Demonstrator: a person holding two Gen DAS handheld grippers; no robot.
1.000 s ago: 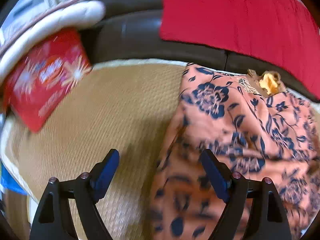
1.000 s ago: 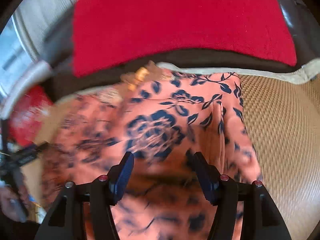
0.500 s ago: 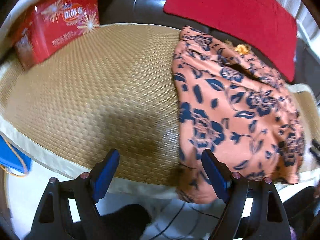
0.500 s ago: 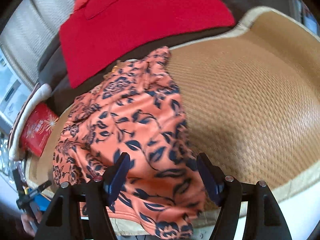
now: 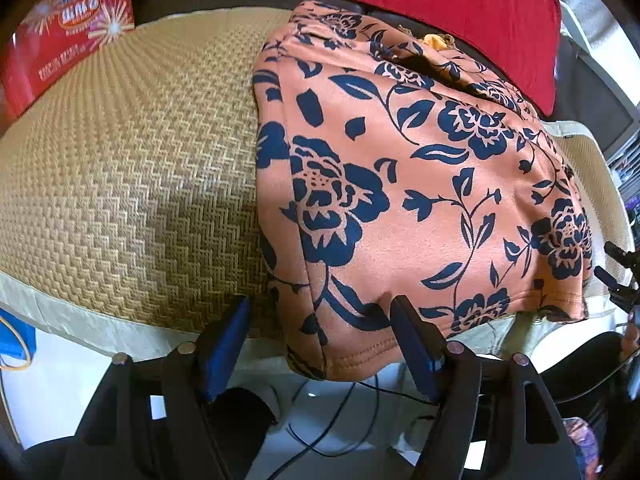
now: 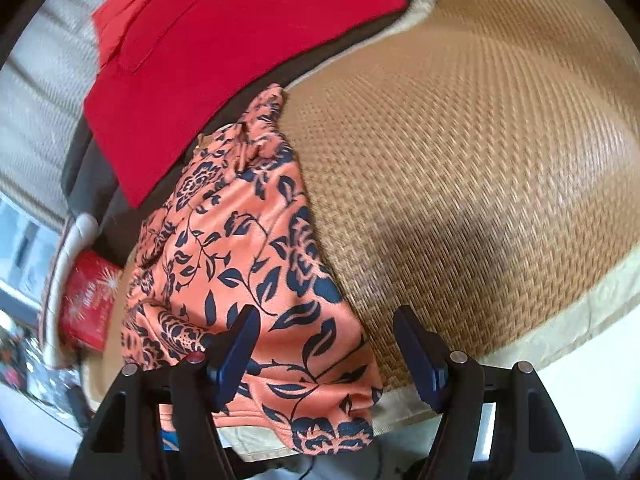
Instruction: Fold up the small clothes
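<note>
Left claw (image 5: 320, 332) closing on the floral garment's (image 5: 420, 184) hem corner low in the frame, right claw (image 6: 324, 344) released over its other corner at the mat (image 6: 460, 168) edge — thick folded layers could slip out, skewing the fold

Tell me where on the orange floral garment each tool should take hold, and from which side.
Probably at the stitched hem of the orange floral garment, where it droops over the woven mat's near edge. Come from the front, below that edge: the overhang leaves cloth free on both faces. The left tool, jaws closing, brackets one hem corner; the right tool brackets the other.
</note>
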